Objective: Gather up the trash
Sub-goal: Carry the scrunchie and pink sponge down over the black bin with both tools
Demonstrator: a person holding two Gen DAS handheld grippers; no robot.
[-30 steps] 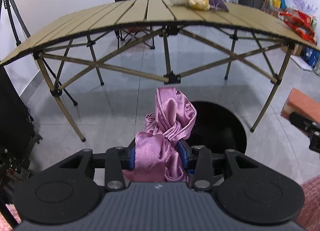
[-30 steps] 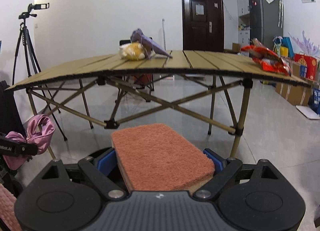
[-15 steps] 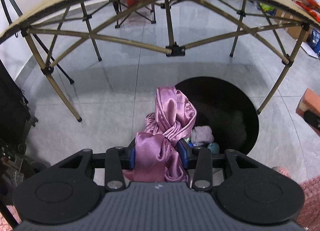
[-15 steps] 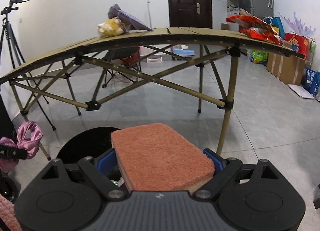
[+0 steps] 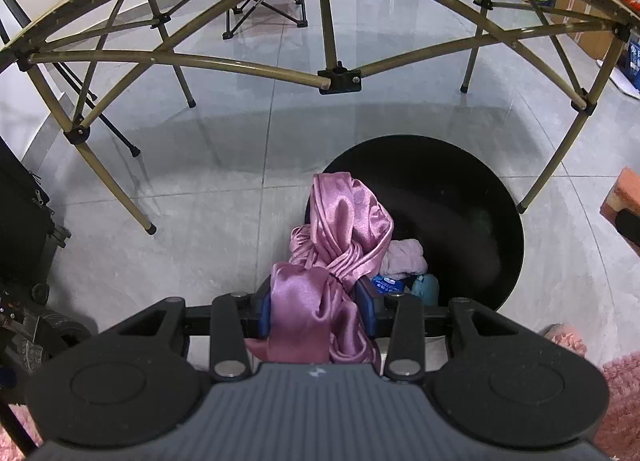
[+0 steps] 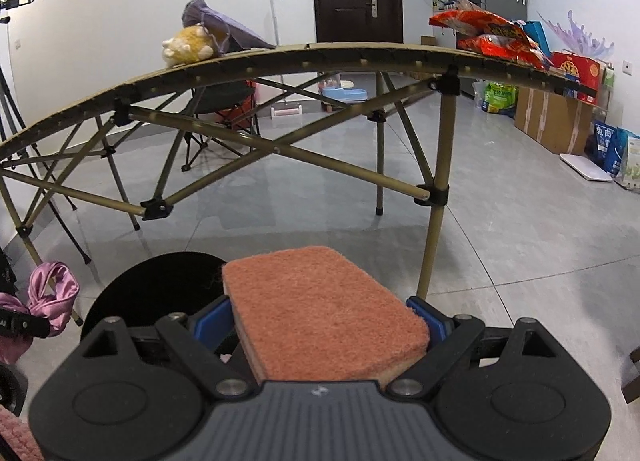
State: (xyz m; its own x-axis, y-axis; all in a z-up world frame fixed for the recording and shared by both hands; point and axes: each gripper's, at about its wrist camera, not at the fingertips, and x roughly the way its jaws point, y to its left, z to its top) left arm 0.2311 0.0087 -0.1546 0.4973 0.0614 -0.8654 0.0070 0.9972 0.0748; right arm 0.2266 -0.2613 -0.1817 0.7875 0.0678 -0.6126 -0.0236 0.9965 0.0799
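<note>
My left gripper (image 5: pixel 316 307) is clamped on a crumpled pink satin cloth (image 5: pixel 340 237), which bunches between its blue pads and spills forward over the near rim of the round black trash bin (image 5: pixel 460 197) just ahead of and below the fingers. My right gripper (image 6: pixel 320 331) pinches a rectangular orange-brown scouring sponge (image 6: pixel 320 301) by its long sides, flat and level, with the same bin (image 6: pixel 160 281) ahead to its left. As I judge it, collecting is partly done: a pale lilac bundle (image 5: pixel 404 259), a blue packet (image 5: pixel 386 284) and a teal piece (image 5: pixel 425 287) already lie at the bottom of the bin just beyond my left fingers, while both things I hold are not yet dropped. More remains on the folding slat-top camping table (image 6: pixel 360 51) beyond my right gripper: red snack bags (image 6: pixel 492 35) at its right end, and a yellow plush toy (image 6: pixel 186 47) under a purple cloth (image 6: pixel 224 27) toward its left, though whether those last two count as trash I cannot tell. Compared with a second ago, my left gripper has tipped downward and moved closer over the bin, so the tabletop has slid out of its view and the bin's contents have appeared; my right gripper has sunk below table height, and the bin now shows ahead of it.
</note>
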